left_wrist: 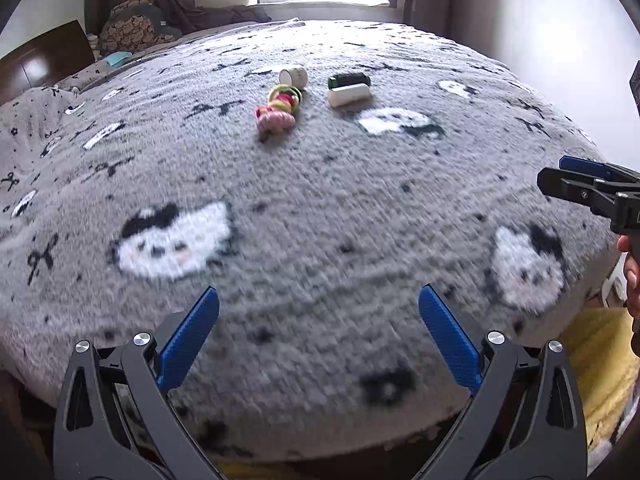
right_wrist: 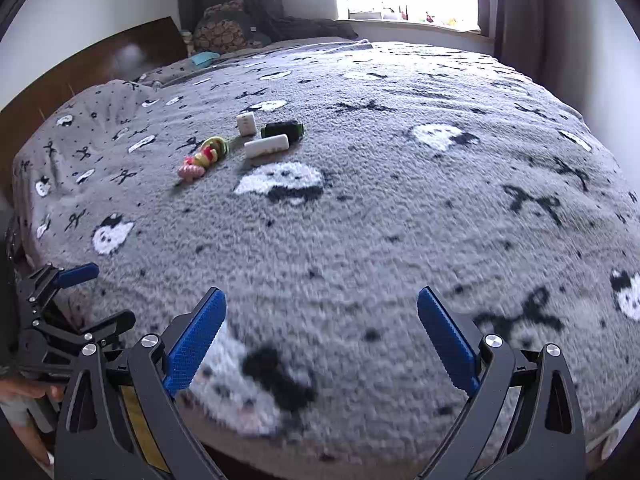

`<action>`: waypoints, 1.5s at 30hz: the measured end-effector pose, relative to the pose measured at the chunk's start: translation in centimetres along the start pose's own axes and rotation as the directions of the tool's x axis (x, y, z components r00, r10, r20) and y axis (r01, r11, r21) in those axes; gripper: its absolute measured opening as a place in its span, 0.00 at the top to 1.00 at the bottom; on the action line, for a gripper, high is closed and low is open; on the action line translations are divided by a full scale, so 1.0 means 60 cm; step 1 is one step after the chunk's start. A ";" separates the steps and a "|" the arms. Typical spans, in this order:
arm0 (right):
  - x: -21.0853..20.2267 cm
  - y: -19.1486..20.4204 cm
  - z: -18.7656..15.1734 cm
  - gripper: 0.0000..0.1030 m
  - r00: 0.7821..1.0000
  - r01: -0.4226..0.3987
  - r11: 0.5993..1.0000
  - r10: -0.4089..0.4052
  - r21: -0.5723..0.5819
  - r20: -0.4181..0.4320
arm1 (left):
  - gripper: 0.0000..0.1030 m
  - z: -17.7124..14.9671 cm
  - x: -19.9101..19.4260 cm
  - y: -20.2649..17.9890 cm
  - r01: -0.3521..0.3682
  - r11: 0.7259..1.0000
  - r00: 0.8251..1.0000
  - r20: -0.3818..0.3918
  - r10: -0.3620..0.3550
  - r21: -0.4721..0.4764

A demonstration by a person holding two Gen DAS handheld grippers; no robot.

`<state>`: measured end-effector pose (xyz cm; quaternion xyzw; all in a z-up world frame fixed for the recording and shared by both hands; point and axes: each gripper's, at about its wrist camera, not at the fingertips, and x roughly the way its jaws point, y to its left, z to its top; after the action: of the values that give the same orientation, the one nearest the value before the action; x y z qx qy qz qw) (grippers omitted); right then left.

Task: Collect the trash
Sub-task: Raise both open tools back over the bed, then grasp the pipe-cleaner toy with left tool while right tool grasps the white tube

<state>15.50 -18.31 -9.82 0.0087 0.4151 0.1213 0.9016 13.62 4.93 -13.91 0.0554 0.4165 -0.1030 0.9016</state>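
Hovering at the near edge of the bed (left_wrist: 320, 200), both claws, nothing picked up yet. Left claw (left_wrist: 319, 332) is spread wide, blue pads well apart, empty. Right claw (right_wrist: 322, 334) same story: wide, empty, aimed across the blanket. Makes sense, jaws pre-opened bc the approach hasn't closed on anything.

Trash sits in one small cluster toward the far-middle of the bed, well apart from both claws. Pink-and-yellow crumpled wrapper (left_wrist: 279, 110) lies nearest. Behind it a small pale cup-like tub (left_wrist: 294, 76) tipped on its side, mouth facing the left cam. Just right of that, a dark green cylinder (left_wrist: 348, 79) w/ a white cylinder (left_wrist: 350, 95) lying right against it, prob. touching. All four lie flat on the fleece, so nothing's rolling.

From the right wrist view the same group shows left of center: wrapper (right_wrist: 202, 158), tub (right_wrist: 247, 124), green one (right_wrist: 282, 130), white one (right_wrist: 267, 146).

No bin or bag in either view, so can't tell where the stuff is meant to go.

My read: task barely begun, reach phase. Wrapper looks the easy first grab, soft and closest. The cylinders could scoot or roll on deep pile if pinched off-center.

Frames are motion-blurred near the claws.
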 end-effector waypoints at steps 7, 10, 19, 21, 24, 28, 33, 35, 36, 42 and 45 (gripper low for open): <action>0.067 0.015 0.062 0.06 1.000 0.006 1.000 -0.007 -0.025 -0.014 | 0.13 0.078 0.054 0.039 -0.014 1.000 1.000 0.018 0.014 -0.009; 0.090 0.019 0.087 0.06 1.000 0.009 0.999 -0.009 -0.032 -0.010 | 0.24 0.119 0.084 0.056 -0.011 1.000 1.000 0.015 0.012 -0.023; 0.140 0.028 0.146 0.06 1.000 0.001 0.999 -0.002 -0.051 -0.008 | 0.48 0.206 0.169 0.073 0.018 1.000 1.000 -0.009 -0.018 -0.020; 0.151 0.031 0.152 0.06 1.000 -0.001 0.998 0.000 -0.058 -0.015 | 0.55 0.213 0.185 0.075 0.022 1.000 1.000 -0.019 -0.022 -0.017; 0.169 0.039 0.160 0.06 1.000 -0.006 0.998 0.005 -0.058 -0.023 | 0.70 0.220 0.189 0.085 0.036 0.999 0.999 -0.014 -0.036 -0.022; 0.198 0.059 0.172 0.06 0.999 -0.015 0.998 0.012 -0.065 -0.038 | 0.71 0.227 0.184 0.100 0.006 1.000 1.000 0.000 -0.006 -0.006; 0.237 0.092 0.189 0.12 0.999 -0.015 0.997 0.012 -0.080 -0.047 | 0.71 0.230 0.175 0.137 -0.021 0.999 1.000 0.014 0.022 -0.030; 0.256 0.101 0.197 0.19 0.998 -0.018 0.997 0.013 -0.078 -0.060 | 0.71 0.226 0.171 0.146 -0.018 0.999 1.000 0.014 0.019 -0.038; 0.266 0.105 0.201 0.24 0.998 -0.011 0.997 0.006 -0.076 -0.068 | 0.71 0.224 0.169 0.149 -0.016 0.999 1.000 0.014 0.017 -0.040; 0.276 0.114 0.212 0.46 0.998 -0.002 0.996 -0.004 -0.086 -0.068 | 0.71 0.213 0.148 0.149 -0.003 0.999 1.000 0.026 0.004 -0.054; 0.262 0.115 0.205 0.46 0.998 -0.002 0.995 -0.005 -0.104 -0.064 | 0.71 0.207 0.132 0.138 -0.001 0.999 1.000 0.031 0.002 -0.045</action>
<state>33.09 -7.00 -12.70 -0.0425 0.4369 0.1424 0.8871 29.70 9.55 -11.78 0.0336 0.4046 -0.0937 0.9090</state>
